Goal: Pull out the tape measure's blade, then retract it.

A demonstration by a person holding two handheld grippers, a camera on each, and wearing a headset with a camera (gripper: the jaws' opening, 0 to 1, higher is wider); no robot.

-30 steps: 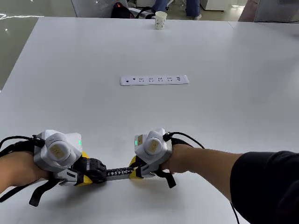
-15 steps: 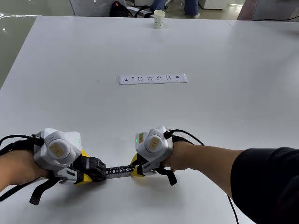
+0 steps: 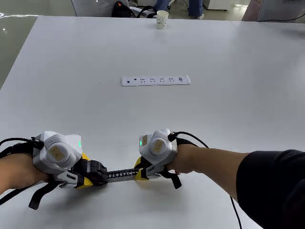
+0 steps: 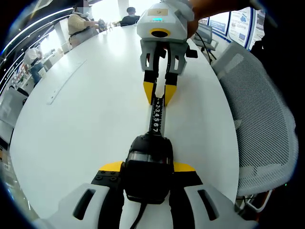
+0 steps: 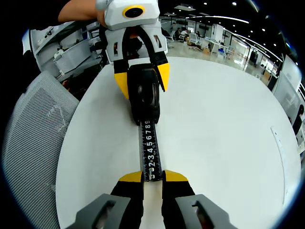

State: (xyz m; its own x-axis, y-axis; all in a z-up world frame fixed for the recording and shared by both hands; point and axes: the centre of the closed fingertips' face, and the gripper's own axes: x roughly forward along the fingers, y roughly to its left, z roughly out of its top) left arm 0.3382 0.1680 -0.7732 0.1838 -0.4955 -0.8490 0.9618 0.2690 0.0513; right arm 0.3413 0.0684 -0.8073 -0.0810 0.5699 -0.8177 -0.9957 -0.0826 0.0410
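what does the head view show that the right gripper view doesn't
Head view: a cup at the table's far edge and a dark sleeve. Right gripper view: a mesh chair and readable numbers on the blade. Both: left claw shut on the tape measure, right claw pinching the blade's tip, on the table.

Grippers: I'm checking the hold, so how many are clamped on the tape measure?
2. The left gripper clamps the black case; the right gripper pinches the end of the pulled-out blade.

Tip of blade (image 5: 149, 151) hidden btwn right gripper (image 5: 152, 178) jaws
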